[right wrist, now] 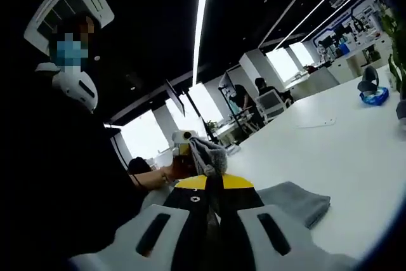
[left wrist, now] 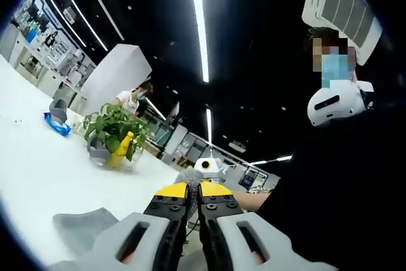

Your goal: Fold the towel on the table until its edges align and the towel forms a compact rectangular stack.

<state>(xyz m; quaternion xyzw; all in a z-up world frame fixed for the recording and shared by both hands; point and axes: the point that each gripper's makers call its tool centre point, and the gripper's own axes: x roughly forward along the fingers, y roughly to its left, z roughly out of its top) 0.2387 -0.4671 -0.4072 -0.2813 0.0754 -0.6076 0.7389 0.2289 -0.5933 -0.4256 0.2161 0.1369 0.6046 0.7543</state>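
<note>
In the left gripper view, the left gripper points up and away from the white table, its yellow-tipped jaws pressed together on a tuft of the grey towel, which bulges just past the tips. The rest of the towel hangs back to a folded part lying flat on the table at the lower left.

In the right gripper view, the right gripper is likewise raised, jaws clamped on a bunched corner of the towel, with a folded part resting on the table to the right.

Beyond, a person in dark clothing stands close.

Farther along the table sit a potted plant, a yellow item against it, and a blue object. No writing is legible anywhere.
</note>
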